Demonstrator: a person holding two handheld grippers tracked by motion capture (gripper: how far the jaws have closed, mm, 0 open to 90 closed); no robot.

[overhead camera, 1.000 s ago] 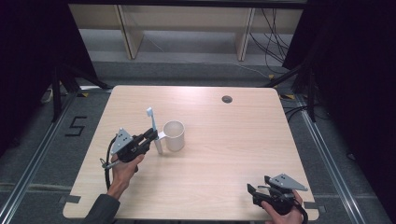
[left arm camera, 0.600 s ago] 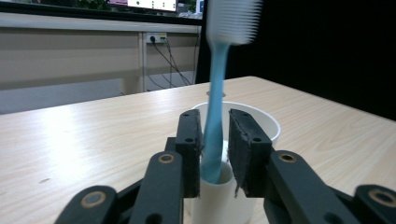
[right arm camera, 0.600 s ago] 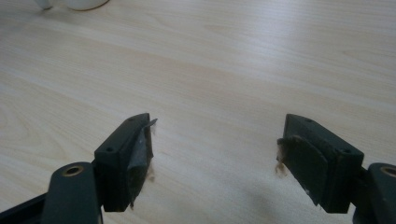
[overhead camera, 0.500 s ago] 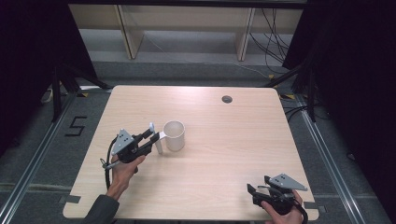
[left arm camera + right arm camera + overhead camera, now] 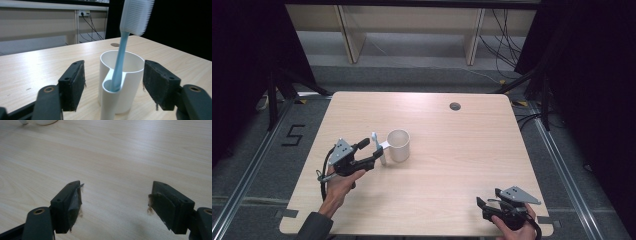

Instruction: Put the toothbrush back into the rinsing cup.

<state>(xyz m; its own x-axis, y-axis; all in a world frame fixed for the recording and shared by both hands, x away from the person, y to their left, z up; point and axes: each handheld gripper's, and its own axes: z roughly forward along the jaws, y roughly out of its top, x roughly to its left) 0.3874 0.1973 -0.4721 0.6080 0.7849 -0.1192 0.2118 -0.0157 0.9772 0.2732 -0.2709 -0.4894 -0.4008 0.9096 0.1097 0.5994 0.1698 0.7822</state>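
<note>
A white cup [image 5: 399,145] stands left of the table's middle, with a narrow side tube on its near wall. A toothbrush [image 5: 377,146] with a blue handle [image 5: 120,57] and a white head [image 5: 137,15] stands in that tube, leaning slightly. My left gripper [image 5: 373,150] is just left of the cup and open. Its jaws have just been opening, and its pads [image 5: 75,85] flank the tube and brush without touching them. My right gripper [image 5: 488,197] rests open near the table's front right corner, with nothing between its jaws [image 5: 115,205].
A dark round hole [image 5: 455,106] sits in the wooden table [image 5: 452,165] near its far edge. The cup's base [image 5: 42,122] lies far ahead in the right gripper view. Shelving and cables stand behind the table, and dark floor surrounds it.
The toothbrush, held upright beside the cup a second ago, has sunk lower and now leans by the cup. The left jaws have spread apart off it. The right hand has not moved.
</note>
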